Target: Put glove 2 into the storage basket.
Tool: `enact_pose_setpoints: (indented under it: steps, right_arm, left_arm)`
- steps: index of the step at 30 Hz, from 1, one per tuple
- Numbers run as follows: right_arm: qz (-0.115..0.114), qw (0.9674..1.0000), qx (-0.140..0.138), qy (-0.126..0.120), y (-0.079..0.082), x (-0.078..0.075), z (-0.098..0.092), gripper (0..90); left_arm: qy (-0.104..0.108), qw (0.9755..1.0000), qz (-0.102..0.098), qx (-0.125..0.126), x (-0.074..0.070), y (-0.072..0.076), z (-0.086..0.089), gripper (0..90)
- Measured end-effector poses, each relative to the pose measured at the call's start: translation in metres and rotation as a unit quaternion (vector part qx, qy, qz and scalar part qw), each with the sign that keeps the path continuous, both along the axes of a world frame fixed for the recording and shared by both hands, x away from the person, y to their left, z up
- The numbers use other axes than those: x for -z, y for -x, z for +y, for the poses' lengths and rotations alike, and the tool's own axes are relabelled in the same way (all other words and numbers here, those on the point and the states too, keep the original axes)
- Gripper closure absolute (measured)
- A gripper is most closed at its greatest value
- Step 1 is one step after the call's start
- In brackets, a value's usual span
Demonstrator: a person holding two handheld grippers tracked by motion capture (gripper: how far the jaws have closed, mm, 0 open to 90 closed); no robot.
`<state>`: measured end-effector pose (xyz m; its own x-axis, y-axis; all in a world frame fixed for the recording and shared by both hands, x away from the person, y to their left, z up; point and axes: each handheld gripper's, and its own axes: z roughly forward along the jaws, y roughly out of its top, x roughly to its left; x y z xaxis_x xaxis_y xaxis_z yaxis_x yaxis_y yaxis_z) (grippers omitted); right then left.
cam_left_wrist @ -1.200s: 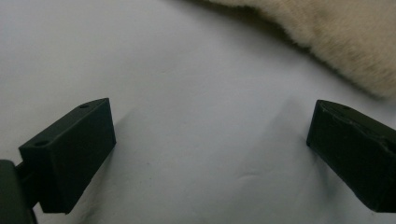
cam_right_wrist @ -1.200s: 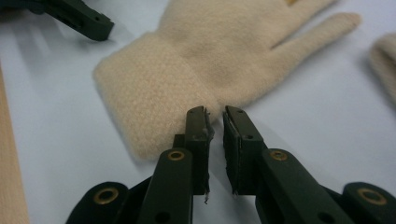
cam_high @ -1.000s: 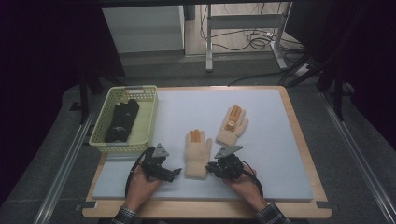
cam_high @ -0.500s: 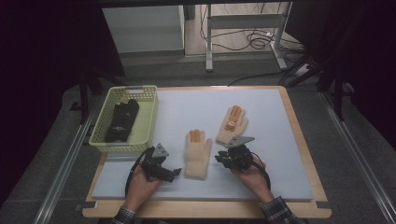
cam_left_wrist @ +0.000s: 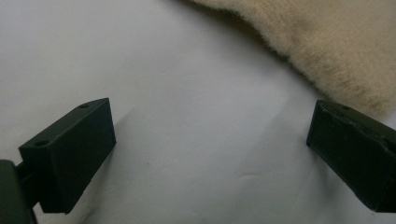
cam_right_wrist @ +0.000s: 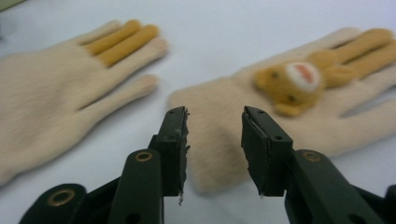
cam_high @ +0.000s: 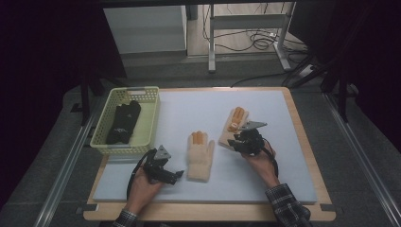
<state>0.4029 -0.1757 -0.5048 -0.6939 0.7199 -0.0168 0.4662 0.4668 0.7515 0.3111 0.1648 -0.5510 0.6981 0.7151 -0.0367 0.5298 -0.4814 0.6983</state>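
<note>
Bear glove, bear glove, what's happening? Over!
Right gripper: jaws just been opening, nothing between them, aimed at bear glove cuff. Left gripper: jaws wide open beside plain glove. Both gloves flat on mat. Nothing in the way.

Room's pretty dark all round, only the pale white table mat (cam_high: 189, 106) is properly lit, evenly from above. Soft shadows under the black jaws up close. The cream fuzzy knitted glove (cam_right_wrist: 56, 93) goes blurry at the frame edges.

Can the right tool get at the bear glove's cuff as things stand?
Probably yes: the right tool is open and aimed at the bear glove, whose cuff lies just beyond its tips, nothing between.
</note>
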Motion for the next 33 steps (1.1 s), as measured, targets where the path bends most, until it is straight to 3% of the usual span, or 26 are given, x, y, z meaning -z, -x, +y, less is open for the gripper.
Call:
enact_pose_setpoints:
  steps: [10, 17, 25, 29, 33]
  right_arm:
    - [-0.006, 0.9995, 0.03, 0.006, -0.033, 0.002, -0.005, 47.4]
    - [-0.007, 0.9992, 0.033, 0.02, -0.05, 0.007, -0.002, 39.9]
    - [-0.002, 0.9992, 0.033, 0.024, -0.065, 0.018, -0.001, 38.4]
    - [-0.007, 0.9993, 0.026, 0.025, -0.067, 0.022, 0.0, 39.9]
    - [0.002, 0.9996, 0.024, 0.016, -0.068, 0.022, -0.001, 56.2]
  left_arm:
    - [0.0, 1.0, 0.0, 0.0, 0.0, 0.0, 0.0, 1.4]
    - [0.0, 1.0, 0.0, 0.0, 0.0, 0.0, 0.0, 1.4]
    - [0.0, 1.0, 0.0, 0.0, 0.0, 0.0, 0.0, 1.4]
    - [0.0, 1.0, 0.0, 0.0, 0.0, 0.0, 0.0, 1.4]
    - [0.0, 1.0, 0.0, 0.0, 0.0, 0.0, 0.0, 1.4]
